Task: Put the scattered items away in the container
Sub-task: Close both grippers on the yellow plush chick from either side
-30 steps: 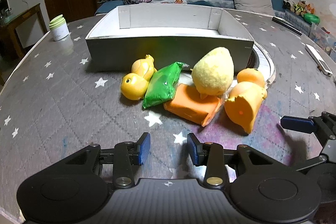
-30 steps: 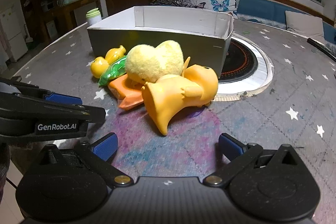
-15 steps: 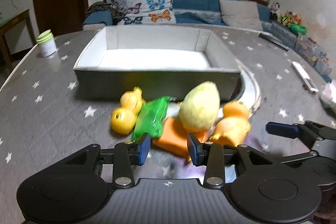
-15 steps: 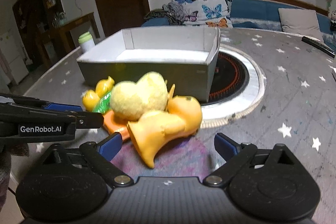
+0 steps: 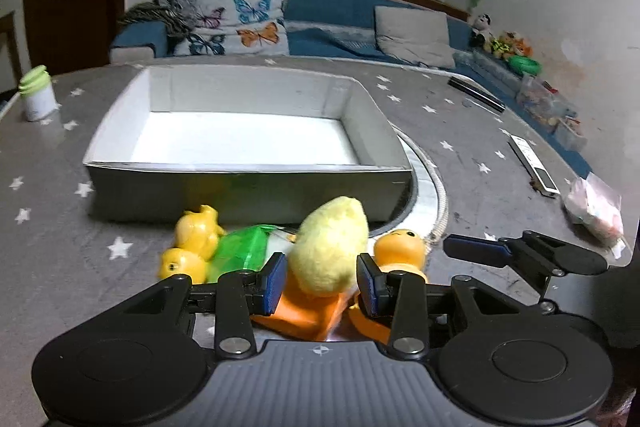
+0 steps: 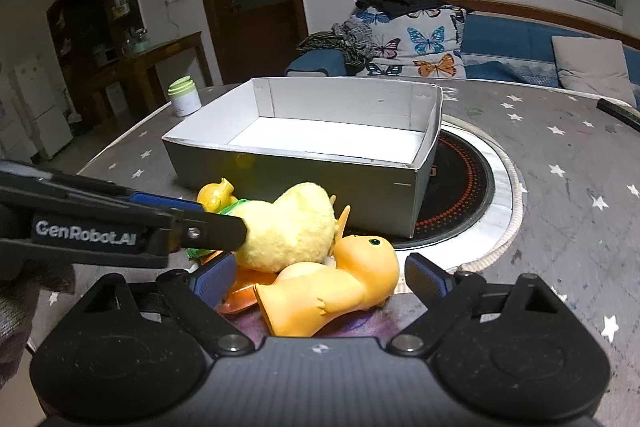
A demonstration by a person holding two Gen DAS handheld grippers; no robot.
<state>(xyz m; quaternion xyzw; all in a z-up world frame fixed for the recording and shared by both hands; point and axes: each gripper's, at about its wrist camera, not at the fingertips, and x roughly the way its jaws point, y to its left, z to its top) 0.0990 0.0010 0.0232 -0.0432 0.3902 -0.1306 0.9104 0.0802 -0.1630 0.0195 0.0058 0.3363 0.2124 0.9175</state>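
Toys lie heaped on the tabletop (image 5: 60, 227) before the empty box (image 5: 248, 183). Left hand-held gripper (image 5: 322, 281) brackets the plush (image 5: 328, 251), jaws apart; right hand-held gripper (image 6: 318, 277) gapes around the orange duck (image 6: 336, 291).

The plush toy (image 5: 328, 251) is sitting between the left gripper's (image 5: 322, 287) parted jaws, lying on the flat packet (image 5: 304, 315) beneath them. The pouch (image 5: 240, 249) and the small duck (image 5: 192, 243) are lying left of those jaws. The big duck (image 6: 332, 287) is lying between the right gripper's (image 6: 320, 277) wide jaws, just right of the plush toy. The box (image 5: 248, 183) is standing beyond both pairs of jaws, and the jar (image 5: 36, 99) is standing far beyond to their left.
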